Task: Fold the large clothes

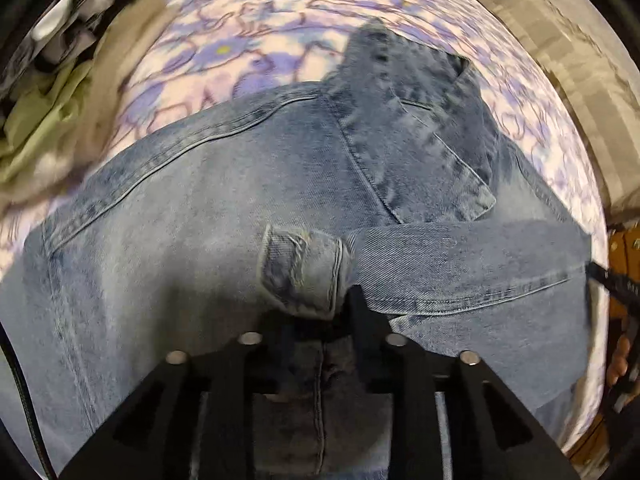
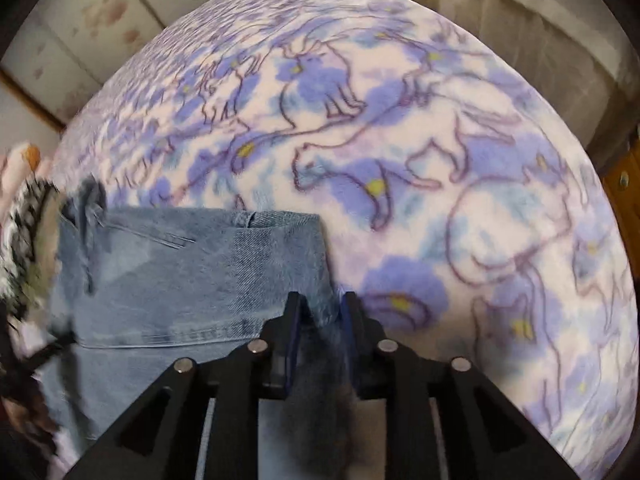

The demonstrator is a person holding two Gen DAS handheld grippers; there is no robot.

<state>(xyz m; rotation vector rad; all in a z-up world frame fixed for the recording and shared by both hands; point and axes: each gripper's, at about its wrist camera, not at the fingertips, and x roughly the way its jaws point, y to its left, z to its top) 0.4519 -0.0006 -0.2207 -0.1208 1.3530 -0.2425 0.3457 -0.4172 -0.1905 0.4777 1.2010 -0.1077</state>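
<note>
A pair of light blue denim jeans (image 1: 200,208) lies on a bed covered by a purple and white floral blanket (image 1: 248,40). My left gripper (image 1: 316,312) is shut on a bunched fold of the denim (image 1: 300,268) near the middle of the garment. In the right wrist view the jeans (image 2: 192,272) lie at the lower left on the blanket (image 2: 440,160). My right gripper (image 2: 320,312) is shut on the right edge of the denim, which passes between its fingers.
A green and beige pile of cloth (image 1: 48,120) lies at the left of the bed. A beige upholstered wall (image 1: 580,60) runs along the far side. Brown wooden furniture (image 2: 624,184) stands past the bed's right edge. A black and white patterned fabric (image 2: 20,240) shows at far left.
</note>
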